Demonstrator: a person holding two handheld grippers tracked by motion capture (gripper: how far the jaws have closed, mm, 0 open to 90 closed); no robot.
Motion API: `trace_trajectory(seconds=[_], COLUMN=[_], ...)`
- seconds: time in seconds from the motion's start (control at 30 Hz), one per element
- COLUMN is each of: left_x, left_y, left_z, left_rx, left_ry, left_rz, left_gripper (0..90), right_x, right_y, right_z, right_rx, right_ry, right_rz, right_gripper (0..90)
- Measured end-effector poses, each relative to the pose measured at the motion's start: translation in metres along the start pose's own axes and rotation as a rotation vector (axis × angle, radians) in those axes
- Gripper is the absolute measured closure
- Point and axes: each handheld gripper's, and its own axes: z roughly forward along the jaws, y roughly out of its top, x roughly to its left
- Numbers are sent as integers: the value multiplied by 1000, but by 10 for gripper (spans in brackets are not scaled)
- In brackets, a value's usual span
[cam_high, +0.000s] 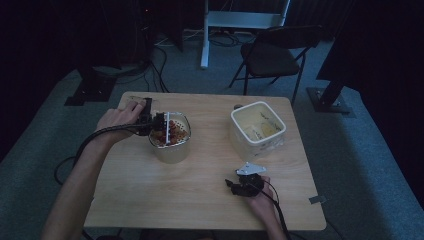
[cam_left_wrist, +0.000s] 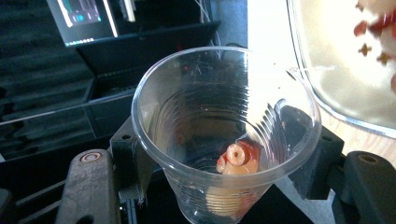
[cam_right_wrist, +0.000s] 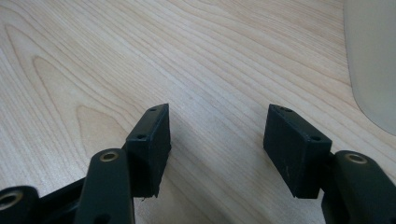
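Cereal pouring at a wooden bench (cam_high: 200, 190), seen left to right. Near the far left corner, the left tool (cam_high: 159, 123) pinches a clear plastic cup (cam_left_wrist: 224, 135) across its ribbed wall just below the rim, one black pad on each side. In the high view the cup (cam_high: 161, 131) is tipped over the rim of a round translucent tub (cam_high: 172, 150) that holds reddish and orange cereal rings. The left gripper view looks into the cup's mouth: a few cereal rings (cam_left_wrist: 237, 158) rest at the bottom, so it is close to empty.

The cup looks thin, very light and easily crushed, and its smooth wall is probably slippery. A gentle squeeze on the ribbed band under the rolled rim, where the wall is stiffest, seems the safest hold; a harder pinch would likely buckle it and spill the rings.

Toward the far right corner stands a square white tub (cam_high: 257, 127) with pale contents.

Near the front right edge, the right tool (cam_high: 235, 184) rests low on the bench with its jaws spread and nothing between them; bare wood shows between them in the right gripper view.
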Motion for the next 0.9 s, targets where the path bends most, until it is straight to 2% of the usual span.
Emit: trace_trajectory(seconds=[0.13, 0.33, 0.37, 0.6, 0.7, 0.77, 0.9], left_x=[2, -1, -1, -3, -2, -3, -5], left_y=[4, -8, -8, 2, 0, -8, -12], left_z=[-1, 3, 3, 1, 2, 3, 3], left_rx=[-8, 19, 20, -2, 3, 23, 29], left_ry=[4, -10, -8, -2, -1, -3, -1], left_rz=[1, -19, -12, -4, 2, -3, -11], left_gripper=[352, 352, 351, 352, 351, 352, 352], right_x=[0, 0, 0, 0, 0, 0, 0], right_y=[0, 0, 0, 0, 0, 0, 0], right_z=[0, 0, 0, 0, 0, 0, 0], right_rx=[0, 0, 0, 0, 0, 0, -1], right_ry=[0, 0, 0, -1, -1, -1, -2], right_rz=[0, -1, 0, 1, 0, 0, -1], right_gripper=[408, 409, 409, 409, 409, 409, 409])
